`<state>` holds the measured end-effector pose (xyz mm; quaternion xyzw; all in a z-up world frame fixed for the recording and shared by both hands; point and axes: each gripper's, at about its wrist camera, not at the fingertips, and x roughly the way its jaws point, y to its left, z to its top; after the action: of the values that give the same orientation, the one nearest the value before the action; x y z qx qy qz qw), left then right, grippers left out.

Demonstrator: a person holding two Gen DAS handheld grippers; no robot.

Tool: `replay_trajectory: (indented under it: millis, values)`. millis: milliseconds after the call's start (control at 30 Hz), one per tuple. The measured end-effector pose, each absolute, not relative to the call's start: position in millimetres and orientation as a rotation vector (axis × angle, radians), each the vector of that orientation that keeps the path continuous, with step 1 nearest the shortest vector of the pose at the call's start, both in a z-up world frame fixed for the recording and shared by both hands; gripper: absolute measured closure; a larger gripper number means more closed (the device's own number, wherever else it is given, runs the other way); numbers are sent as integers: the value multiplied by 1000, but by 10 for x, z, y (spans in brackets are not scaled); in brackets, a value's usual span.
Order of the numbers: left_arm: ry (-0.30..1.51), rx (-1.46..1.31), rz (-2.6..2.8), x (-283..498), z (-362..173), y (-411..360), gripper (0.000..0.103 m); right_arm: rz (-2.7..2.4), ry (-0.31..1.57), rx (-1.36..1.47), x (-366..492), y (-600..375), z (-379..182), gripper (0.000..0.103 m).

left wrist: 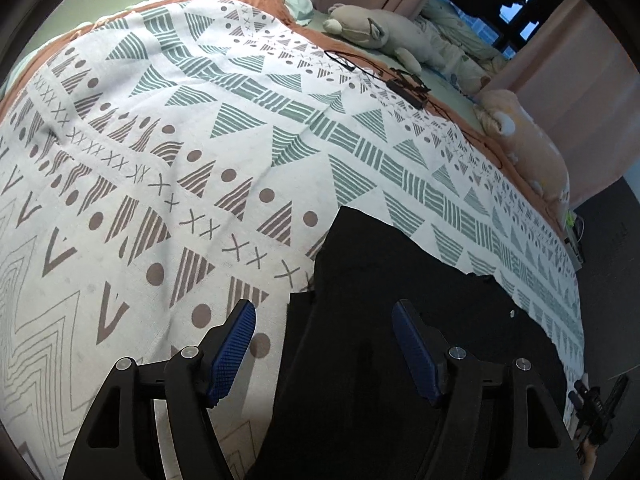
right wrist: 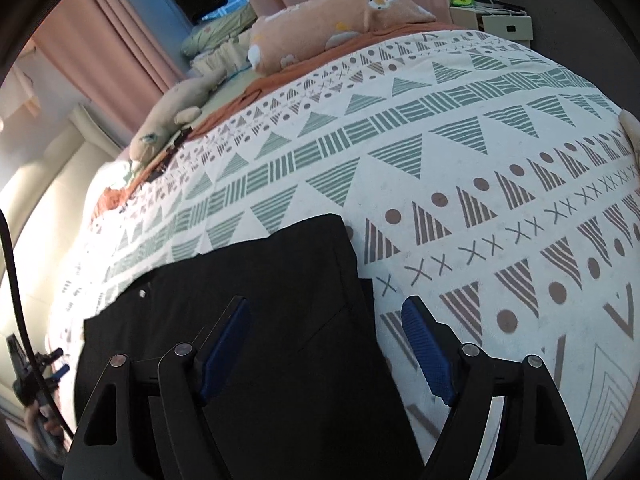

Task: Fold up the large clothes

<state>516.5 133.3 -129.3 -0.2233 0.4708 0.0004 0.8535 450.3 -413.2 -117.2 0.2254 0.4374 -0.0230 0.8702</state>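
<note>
No containers on show here, just a bed carrying everything. The patterned bedspread (left wrist: 208, 128), white with green and brown triangles, dots and crosses, covers most of the bed, and the black garment (left wrist: 384, 320) lies flat on it at the near edge, already looking doubled over with a straight far edge and a small silver button (left wrist: 512, 313) showing on its right side in the left wrist view.

Left gripper (left wrist: 324, 350) now: jaws spread wide, blue pads (left wrist: 236, 354) apart, gripping nothing, hovering over the garment's left edge, one finger above the bedspread and one above the black cloth. I can't tell whether it touches the fabric.

Right gripper (right wrist: 326, 350) is much the same: fingers well apart and empty, over the garment's right edge, left pad above black cloth, right pad above the bedspread.

Along the bed's far edge lie a beige plush toy (left wrist: 364, 26), a peach pillow (right wrist: 332, 20) (with little animal prints) and a black cable (left wrist: 404, 82). Pink curtains (right wrist: 108, 36) hang behind.
</note>
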Motion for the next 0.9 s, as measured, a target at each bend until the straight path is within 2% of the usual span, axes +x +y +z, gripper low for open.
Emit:
replay_trajectory:
  millis: [200, 267, 300, 333, 367, 400, 433, 500, 700, 900]
  values:
    - [1038, -329, -33, 5551, -1421, 1180, 32, -7, 989, 415, 4968, -4133, -1354, 25]
    - [1061, -297, -47, 5687, -1502, 1128, 40, 25, 1009, 426, 5130, -4137, -1419, 27]
    - [1069, -293, -57, 5744, -1542, 1107, 48, 30, 1019, 426, 5191, -4133, -1448, 30]
    - [1073, -288, -64, 5800, -1570, 1086, 58, 31, 1033, 422, 5251, -4129, -1479, 39]
    - [1071, -275, -64, 5835, -1581, 1067, 66, 31, 1034, 419, 5296, -4124, -1499, 58]
    - [1067, -245, -52, 5863, -1585, 1039, 85, 22, 1026, 413, 5313, -4124, -1507, 71]
    - [1065, -214, -33, 5873, -1573, 1024, 93, 2, 1014, 398, 5325, -4126, -1495, 94]
    - [1032, -195, -23, 5847, -1488, 1023, 98, 0, 970, 387, 5306, -4103, -1405, 97]
    - [905, -179, -15, 5687, -1063, 1045, 100, -2, 835, 331, 5164, -4080, -943, 99]
    - [896, -167, 17, 5873, -962, 962, 100, -50, 837, 321, 5314, -4077, -895, 100]
